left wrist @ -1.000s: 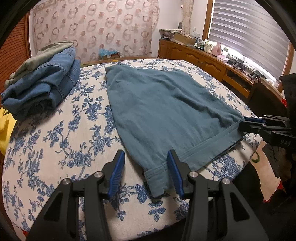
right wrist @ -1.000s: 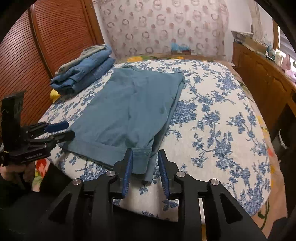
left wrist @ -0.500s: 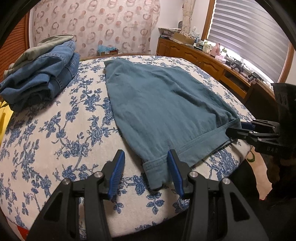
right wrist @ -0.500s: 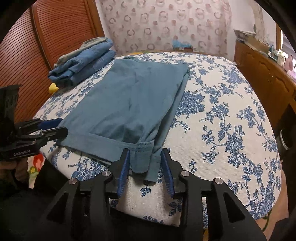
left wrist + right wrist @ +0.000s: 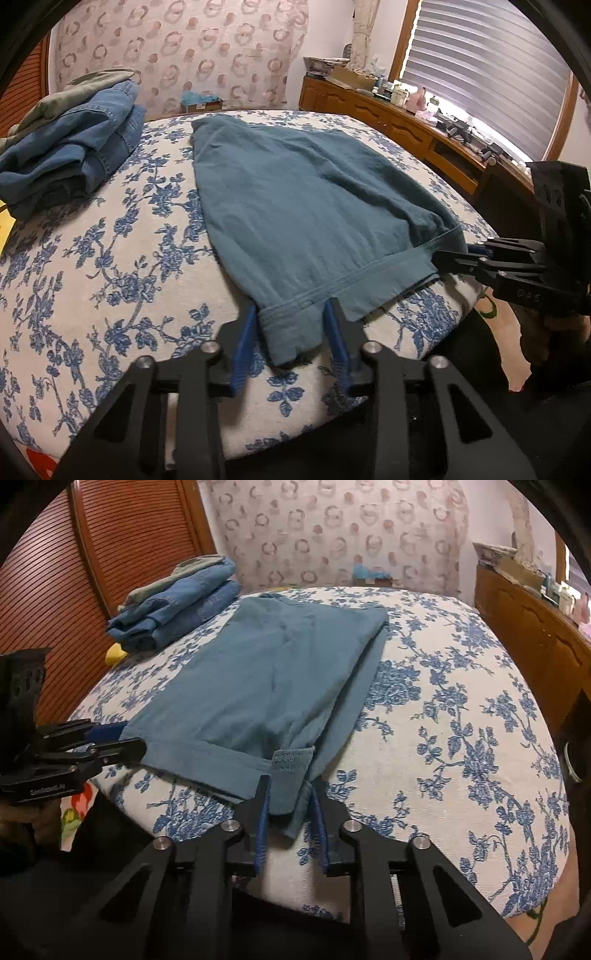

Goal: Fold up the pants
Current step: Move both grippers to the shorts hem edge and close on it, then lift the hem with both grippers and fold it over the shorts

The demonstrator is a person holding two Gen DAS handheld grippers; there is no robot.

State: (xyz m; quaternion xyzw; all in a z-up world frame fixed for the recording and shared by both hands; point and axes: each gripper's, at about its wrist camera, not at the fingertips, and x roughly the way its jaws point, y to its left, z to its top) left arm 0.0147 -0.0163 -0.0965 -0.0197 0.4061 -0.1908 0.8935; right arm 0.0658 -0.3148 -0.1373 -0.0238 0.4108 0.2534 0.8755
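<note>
left jaws: the left gripper (image 5: 291, 332) straddles one hem corner of the teal pants (image 5: 295, 206); blue pads sit on either side of the cloth with a gap showing, so whether they are clenched on it cannot be told.
right jaws: the right gripper (image 5: 291, 808) straddles the other hem corner (image 5: 290, 775), cloth between the pads; grip likewise uncertain.
pants: spread flat ahead of both jaws on the bed (image 5: 443, 720), folded lengthwise.
bed: white cover with blue flowers.
beyond, left of the jaws: a stack of folded jeans (image 5: 74, 147).
far right: a wooden dresser (image 5: 388, 118).
</note>
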